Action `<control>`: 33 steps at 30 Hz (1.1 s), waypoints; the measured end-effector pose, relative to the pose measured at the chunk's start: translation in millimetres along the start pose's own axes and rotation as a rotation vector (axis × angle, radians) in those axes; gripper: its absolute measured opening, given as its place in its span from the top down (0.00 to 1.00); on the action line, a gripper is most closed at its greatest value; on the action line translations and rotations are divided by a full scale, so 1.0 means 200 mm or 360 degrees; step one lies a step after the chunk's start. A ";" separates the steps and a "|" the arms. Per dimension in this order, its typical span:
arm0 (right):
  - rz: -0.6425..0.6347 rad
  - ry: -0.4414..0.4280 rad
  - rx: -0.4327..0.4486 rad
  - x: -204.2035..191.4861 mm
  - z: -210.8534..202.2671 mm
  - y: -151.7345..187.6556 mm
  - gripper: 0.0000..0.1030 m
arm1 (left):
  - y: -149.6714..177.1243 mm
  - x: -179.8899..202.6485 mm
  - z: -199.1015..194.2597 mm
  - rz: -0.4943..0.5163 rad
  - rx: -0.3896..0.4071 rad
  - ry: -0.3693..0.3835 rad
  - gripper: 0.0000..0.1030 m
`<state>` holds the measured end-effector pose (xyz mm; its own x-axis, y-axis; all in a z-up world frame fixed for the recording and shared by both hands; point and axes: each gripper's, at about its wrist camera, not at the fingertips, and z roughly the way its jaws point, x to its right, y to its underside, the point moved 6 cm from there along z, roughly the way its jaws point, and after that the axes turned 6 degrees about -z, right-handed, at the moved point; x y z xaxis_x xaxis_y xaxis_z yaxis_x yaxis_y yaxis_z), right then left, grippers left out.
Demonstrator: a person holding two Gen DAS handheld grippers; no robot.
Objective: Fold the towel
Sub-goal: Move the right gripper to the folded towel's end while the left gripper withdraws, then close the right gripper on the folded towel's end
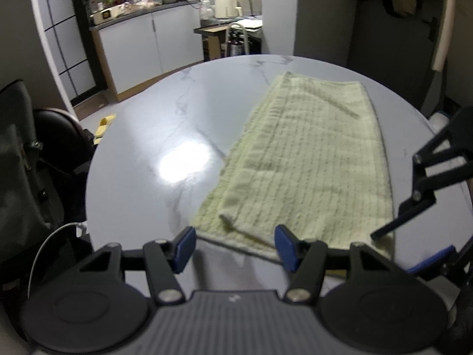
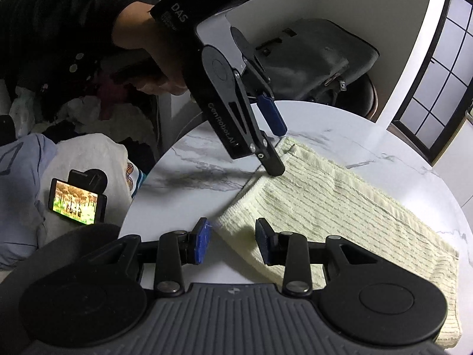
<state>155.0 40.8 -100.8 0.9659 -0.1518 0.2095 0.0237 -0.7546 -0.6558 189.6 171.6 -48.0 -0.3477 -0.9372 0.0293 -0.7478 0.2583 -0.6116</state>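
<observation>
A pale yellow-green ribbed towel lies flat, folded into a long strip, on a round marble table. My left gripper is open, its blue pads on either side of the towel's near left corner, close over the near edge. My right gripper is open with its pads on either side of the towel's near corner. In the right wrist view the left gripper stands over the towel's far corner, one finger tip resting on the cloth. The right gripper's fingers show at the right edge of the left wrist view.
A dark chair stands beyond the table's far edge. A phone with a lit screen lies on clothes to the left of the table. A kitchen counter and cabinets stand far behind.
</observation>
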 end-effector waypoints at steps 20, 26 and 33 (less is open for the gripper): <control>0.0043 0.0017 0.0055 -0.05 -0.04 0.04 0.92 | -0.06 -0.01 0.07 -0.0112 -0.0021 0.0061 0.77; 0.0077 0.0021 0.0090 -0.05 -0.04 0.05 0.92 | -0.06 0.03 0.07 -0.0086 -0.0002 0.0068 0.93; 0.0129 0.0032 0.0167 -0.01 -0.12 0.05 0.94 | -0.08 0.02 -0.01 -0.0122 0.0008 0.0068 0.92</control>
<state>146.2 18.1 -91.2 0.9605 -0.2231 0.1663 -0.0266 -0.6685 -0.7433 199.0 164.3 -36.4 -0.3135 -0.9432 0.1100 -0.7704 0.1849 -0.6101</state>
